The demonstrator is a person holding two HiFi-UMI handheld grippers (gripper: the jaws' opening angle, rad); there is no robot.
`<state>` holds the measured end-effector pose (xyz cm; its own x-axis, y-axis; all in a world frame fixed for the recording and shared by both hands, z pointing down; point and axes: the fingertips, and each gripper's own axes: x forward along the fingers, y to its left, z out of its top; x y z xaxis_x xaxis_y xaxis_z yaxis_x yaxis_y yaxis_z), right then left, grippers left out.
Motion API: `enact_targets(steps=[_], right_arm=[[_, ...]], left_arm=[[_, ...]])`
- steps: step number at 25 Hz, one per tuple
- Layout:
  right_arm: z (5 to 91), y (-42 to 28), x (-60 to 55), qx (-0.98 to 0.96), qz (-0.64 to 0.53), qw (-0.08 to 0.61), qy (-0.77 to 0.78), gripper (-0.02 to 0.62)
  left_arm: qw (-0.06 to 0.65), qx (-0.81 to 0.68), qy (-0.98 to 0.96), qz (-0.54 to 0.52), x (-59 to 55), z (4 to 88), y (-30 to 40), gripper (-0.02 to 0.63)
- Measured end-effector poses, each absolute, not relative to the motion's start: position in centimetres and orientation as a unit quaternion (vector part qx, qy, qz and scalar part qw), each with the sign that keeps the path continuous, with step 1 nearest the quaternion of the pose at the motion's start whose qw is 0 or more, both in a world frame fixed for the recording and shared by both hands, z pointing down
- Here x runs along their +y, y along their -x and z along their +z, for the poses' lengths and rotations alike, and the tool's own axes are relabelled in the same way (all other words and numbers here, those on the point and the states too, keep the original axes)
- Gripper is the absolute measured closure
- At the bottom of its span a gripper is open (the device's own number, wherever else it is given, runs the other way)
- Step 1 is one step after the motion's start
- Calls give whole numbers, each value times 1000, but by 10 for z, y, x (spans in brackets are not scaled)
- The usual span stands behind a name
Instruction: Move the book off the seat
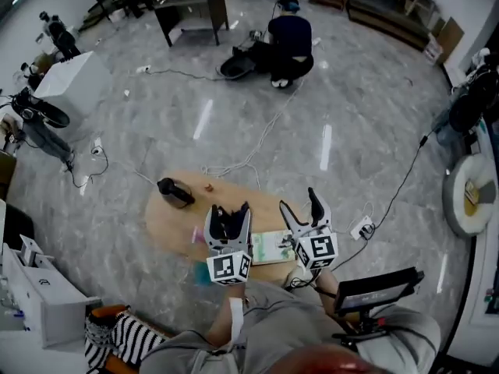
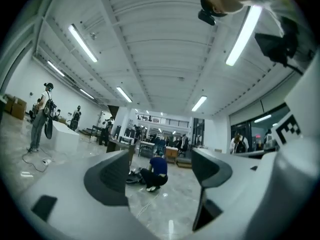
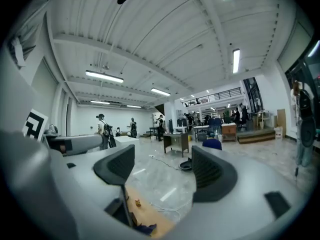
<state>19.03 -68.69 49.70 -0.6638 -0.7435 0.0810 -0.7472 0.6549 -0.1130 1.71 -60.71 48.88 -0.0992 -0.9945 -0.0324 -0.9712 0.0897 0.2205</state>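
Bright ceiling strips (image 2: 82, 43); floor glare; fisheye edges.

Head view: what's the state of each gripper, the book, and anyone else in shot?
left gripper: open, empty, held level.
right gripper: open, empty, held level.
book: lying flat on the wooden table, not gripped.
person: crouching, well beyond the table.

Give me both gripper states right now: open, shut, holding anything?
Left gripper: open, nothing between the jaws.
Right gripper: open, nothing between the jaws.
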Motion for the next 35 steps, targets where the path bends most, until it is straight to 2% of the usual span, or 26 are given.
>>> enact_targets(steps=[3,6,9,18,29,33,35], right_arm=[[444,-190,-680,-917,43,-16,-397,233],[395,-193,-678,-918,15,-46,-394,233],[361,-194,-665,-915,2,-70,-397,233],[325,-214,-646,-910,-16,-103,-402,233],[326,-204,-629,-910,-21,-102,-401,233],[320,-207,-632,-909,-28,-100,-403,233],[323,-204,-629,-910,-27,-98,-402,233]], left_arm=[[42,-720,-674,-163,-604,419,-4,210],[-27,-720,-677,-148,-608,356,-2,210],[-55,-714,-682,-147,-600,323,-4,210],[-28,-702,-699,-133,-583,325,-40,210],[-32,-706,-694,-140,-565,317,-23,213],[-42,-705,-700,-107,-565,319,-28,258],[-39,-703,-700,-118,-560,320,-27,259]])
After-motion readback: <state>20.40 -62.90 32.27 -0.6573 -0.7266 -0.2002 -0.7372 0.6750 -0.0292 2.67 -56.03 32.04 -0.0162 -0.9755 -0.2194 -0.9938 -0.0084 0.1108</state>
